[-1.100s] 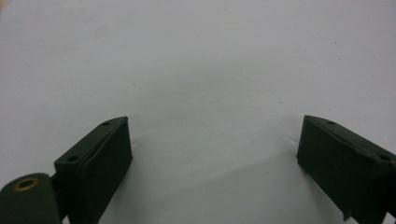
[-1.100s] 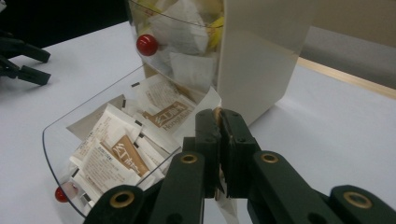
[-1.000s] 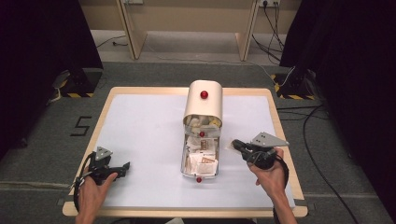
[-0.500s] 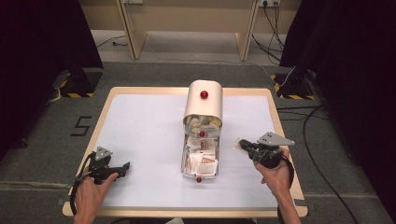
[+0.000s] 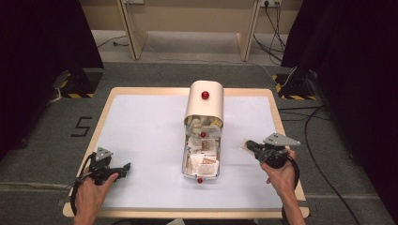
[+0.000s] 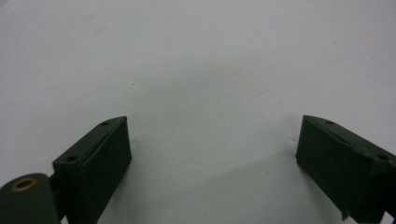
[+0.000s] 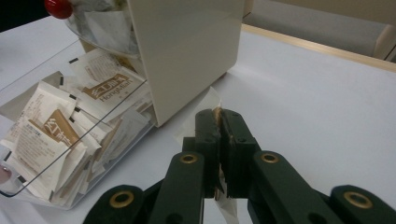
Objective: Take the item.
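1. My right gripper (image 7: 219,122) is clamped on a thin paper sachet (image 7: 208,103), the jaws pressed together with its edge sticking out between them.
2. It hovers just beside the cream dispenser box (image 5: 204,103), at its right flank, low over the tabletop (image 5: 141,126).
3. The clear tray (image 5: 201,159) in front of the box is heaped with more sachets.
4. My left gripper (image 6: 212,144) sits spread wide over bare white tabletop at the near left, holding nothing.

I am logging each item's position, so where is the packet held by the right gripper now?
The packet sits clamped in the right gripper, right of the cream box and its open tray.
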Available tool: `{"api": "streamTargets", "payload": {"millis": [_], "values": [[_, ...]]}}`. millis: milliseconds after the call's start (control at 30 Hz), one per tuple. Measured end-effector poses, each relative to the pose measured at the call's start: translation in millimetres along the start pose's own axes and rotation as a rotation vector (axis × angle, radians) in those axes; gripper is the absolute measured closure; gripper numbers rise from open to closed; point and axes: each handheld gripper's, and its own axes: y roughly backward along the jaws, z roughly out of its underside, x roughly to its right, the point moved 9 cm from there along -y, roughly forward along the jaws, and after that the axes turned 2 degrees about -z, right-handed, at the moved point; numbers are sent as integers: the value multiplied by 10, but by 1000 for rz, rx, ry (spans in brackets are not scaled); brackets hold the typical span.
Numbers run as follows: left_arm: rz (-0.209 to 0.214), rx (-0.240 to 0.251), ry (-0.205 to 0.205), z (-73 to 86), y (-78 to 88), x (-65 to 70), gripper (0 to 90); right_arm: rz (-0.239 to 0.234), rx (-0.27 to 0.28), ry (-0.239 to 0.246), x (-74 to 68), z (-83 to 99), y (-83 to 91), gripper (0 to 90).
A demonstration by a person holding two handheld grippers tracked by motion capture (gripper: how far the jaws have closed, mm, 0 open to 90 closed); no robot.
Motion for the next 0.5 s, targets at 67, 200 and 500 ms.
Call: {"api": "streamTargets", "payload": {"millis": [67, 200, 500], "values": [[1, 0, 0, 0, 0, 1, 94, 6, -2, -5, 30, 13, 6, 864], [0, 0, -3, 0, 0, 0, 93, 21, -8, -18, 101, 53, 16, 864], [1, -1, -3, -1, 0, -2, 93, 45, -27, -46, 242, 168, 9, 864]]}}
